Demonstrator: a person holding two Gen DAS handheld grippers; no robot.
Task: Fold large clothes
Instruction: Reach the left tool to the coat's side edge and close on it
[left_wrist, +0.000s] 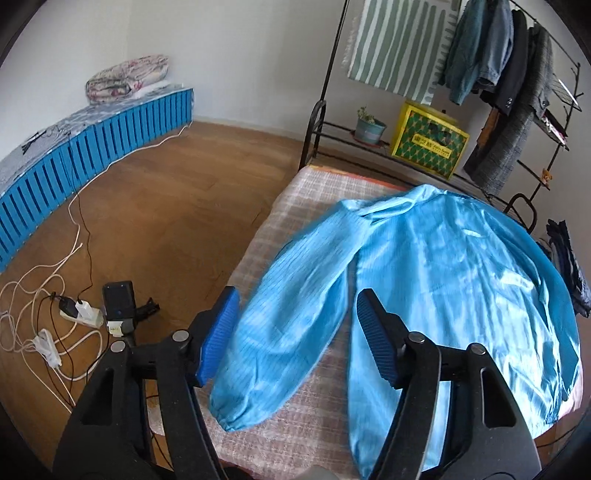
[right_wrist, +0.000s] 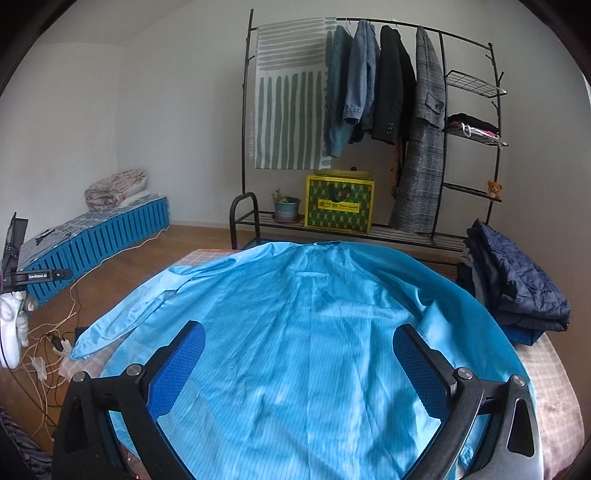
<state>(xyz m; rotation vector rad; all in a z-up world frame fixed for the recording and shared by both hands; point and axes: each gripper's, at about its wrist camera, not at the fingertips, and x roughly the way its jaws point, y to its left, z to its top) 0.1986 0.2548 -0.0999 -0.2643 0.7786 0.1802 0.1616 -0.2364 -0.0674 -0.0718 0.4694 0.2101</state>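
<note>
The left gripper (left_wrist: 295, 325) hangs with its blue pads spread over the sleeve of the blue coat (left_wrist: 443, 266), pinching nothing. The right gripper (right_wrist: 299, 354) is also spread wide above the coat's back, empty.

The coat lies flat, back up, on a bench (left_wrist: 295, 206) covered with a pale checked cloth; one sleeve runs to the bench's near edge. A folded dark pile of clothes (right_wrist: 517, 288) sits on the bench beside the coat.

Beyond is a wooden floor (left_wrist: 166, 206) with cables and a power strip (left_wrist: 81, 314), a blue slatted bed (left_wrist: 92, 147) and a black clothes rack (right_wrist: 369, 110) hung with jackets. On its low shelf stand a yellow box (right_wrist: 338, 208) and a potted plant (right_wrist: 285, 206).
</note>
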